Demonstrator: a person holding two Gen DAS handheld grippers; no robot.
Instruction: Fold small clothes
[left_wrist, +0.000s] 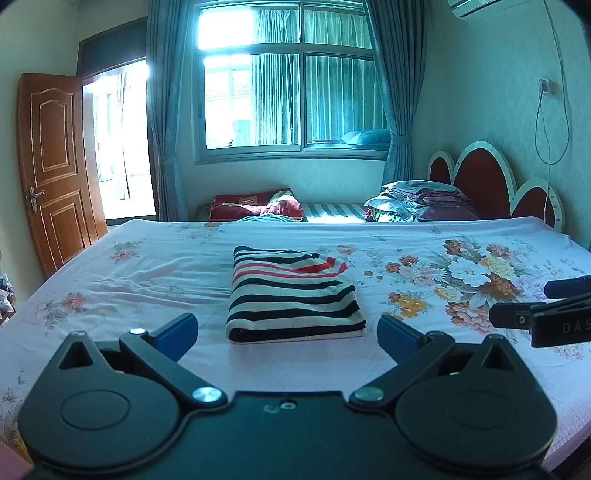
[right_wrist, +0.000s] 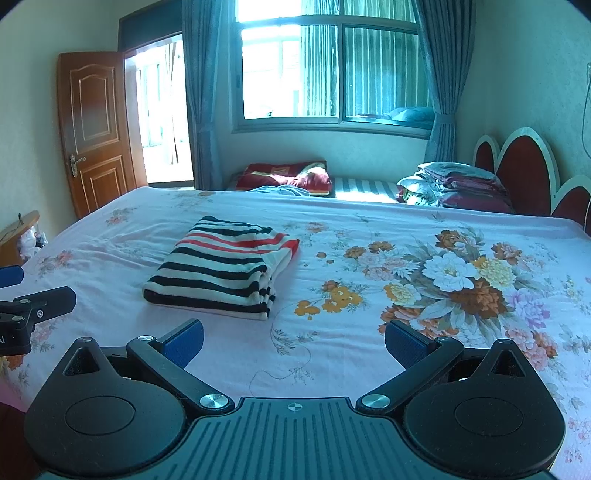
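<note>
A striped garment (left_wrist: 293, 293) in black, white and red lies folded into a neat rectangle on the pink flowered bed sheet (left_wrist: 129, 280). It shows in the right wrist view (right_wrist: 221, 271) too, left of centre. My left gripper (left_wrist: 287, 338) is open and empty, just in front of the garment's near edge. My right gripper (right_wrist: 293, 343) is open and empty, over bare sheet to the right of the garment. Each gripper shows at the edge of the other's view: the right one (left_wrist: 543, 317), the left one (right_wrist: 33, 306).
The bed sheet (right_wrist: 369, 258) has a big flower print at the right. A stack of folded bedding (left_wrist: 421, 201) and a red pillow (left_wrist: 255, 206) lie beyond the bed's far edge. A headboard (left_wrist: 491, 181) stands at the right, a wooden door (left_wrist: 55, 166) at the left.
</note>
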